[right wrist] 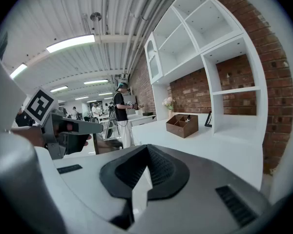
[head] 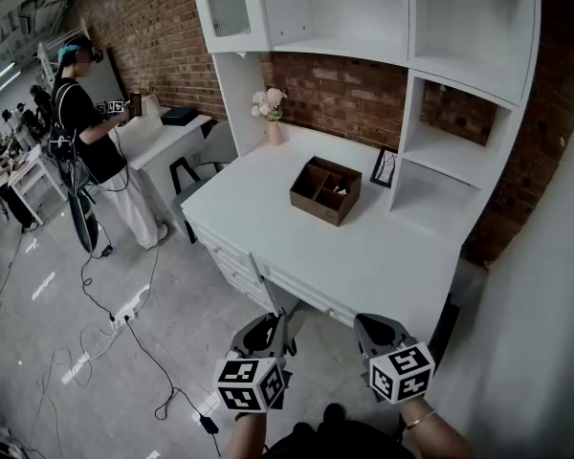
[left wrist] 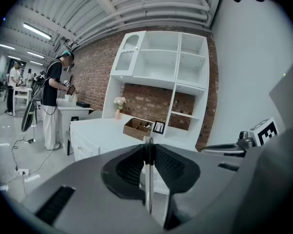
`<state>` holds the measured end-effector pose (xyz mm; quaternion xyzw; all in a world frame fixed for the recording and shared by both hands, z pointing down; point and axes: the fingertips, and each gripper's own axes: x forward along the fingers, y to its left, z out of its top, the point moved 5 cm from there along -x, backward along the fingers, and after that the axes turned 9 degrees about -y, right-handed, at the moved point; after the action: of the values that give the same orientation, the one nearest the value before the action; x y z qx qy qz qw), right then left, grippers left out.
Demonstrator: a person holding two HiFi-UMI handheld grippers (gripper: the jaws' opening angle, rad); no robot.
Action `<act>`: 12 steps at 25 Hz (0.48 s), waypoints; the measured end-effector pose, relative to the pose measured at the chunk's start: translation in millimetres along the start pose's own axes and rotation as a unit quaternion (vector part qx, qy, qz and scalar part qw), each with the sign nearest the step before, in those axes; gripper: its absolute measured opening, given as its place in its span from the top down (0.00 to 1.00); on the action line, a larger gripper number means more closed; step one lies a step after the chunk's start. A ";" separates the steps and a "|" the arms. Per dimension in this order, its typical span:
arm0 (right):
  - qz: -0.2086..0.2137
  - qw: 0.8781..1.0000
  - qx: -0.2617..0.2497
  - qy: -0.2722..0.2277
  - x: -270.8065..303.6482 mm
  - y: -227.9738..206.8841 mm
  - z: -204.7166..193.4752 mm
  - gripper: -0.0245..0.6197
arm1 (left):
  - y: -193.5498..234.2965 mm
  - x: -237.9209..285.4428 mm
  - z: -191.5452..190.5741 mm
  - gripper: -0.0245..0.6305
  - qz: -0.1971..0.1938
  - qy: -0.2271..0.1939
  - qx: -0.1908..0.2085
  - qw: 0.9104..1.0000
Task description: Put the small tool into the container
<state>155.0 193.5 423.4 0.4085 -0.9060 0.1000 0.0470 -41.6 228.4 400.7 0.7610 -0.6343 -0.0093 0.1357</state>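
- The left hand-held gripper (left wrist: 149, 144) is pinching the small tool (left wrist: 148, 179) — a thin, flat, pale strip standing edge-on between the pads, its tip just clear of the jaw tips. The pick-up therefore looks done.
- The tool is not yet near its goal. The container (head: 325, 190), an open brown box with compartments, stands on the white bench (head: 258, 208) well ahead of both hand-held grippers and slightly to the right of the left one. Open floor lies between them and the bench's near edge.
- The right hand-held gripper (right wrist: 147, 147), just beside the left one, has its jaws pressed together on nothing and seems to have no part in this step.
- What is left, as I judge it — carrying the tool forward over the box, lowering it into a compartment, and letting go.
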 end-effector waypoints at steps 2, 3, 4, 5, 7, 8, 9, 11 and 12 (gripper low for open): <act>0.000 1.000 0.000 0.000 0.6 -5.0 1.1 0.95 | -2.1 4.2 0.0 0.85 0.001 0.001 0.000 1.000; 0.001 1.000 0.000 0.000 1.2 -7.2 1.8 0.95 | -2.8 6.4 0.1 0.85 0.001 0.001 0.000 1.000; 0.002 1.000 0.000 0.000 2.0 -9.1 2.4 0.95 | -3.3 8.4 0.3 0.85 0.001 0.002 0.001 1.000; 0.004 1.000 0.001 -0.001 2.9 -10.6 2.8 0.95 | -3.6 10.2 0.6 0.85 0.002 0.003 0.001 1.000; 0.008 1.000 0.004 -0.002 5.0 -13.1 3.2 0.95 | -4.2 13.8 1.1 0.85 0.003 0.003 0.002 1.000; 0.011 1.000 0.006 -0.003 6.5 -14.6 3.6 0.95 | -4.5 15.8 1.4 0.85 0.003 0.003 0.002 1.000; 0.013 1.000 0.008 -0.004 8.2 -16.3 4.1 0.95 | -4.9 17.8 1.8 0.85 0.004 0.002 0.001 1.000; 0.016 1.000 0.013 -0.006 11.6 -19.4 5.1 0.95 | -5.5 21.4 2.7 0.85 0.005 0.000 0.001 1.000; 0.018 1.000 0.014 -0.005 12.9 -20.6 5.3 0.95 | -5.8 23.0 3.0 0.85 0.006 -0.001 0.001 1.000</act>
<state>161.9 169.5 423.3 0.3935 -0.9118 0.1118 0.0347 -32.0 206.5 400.2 0.7570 -0.6392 -0.0087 0.1348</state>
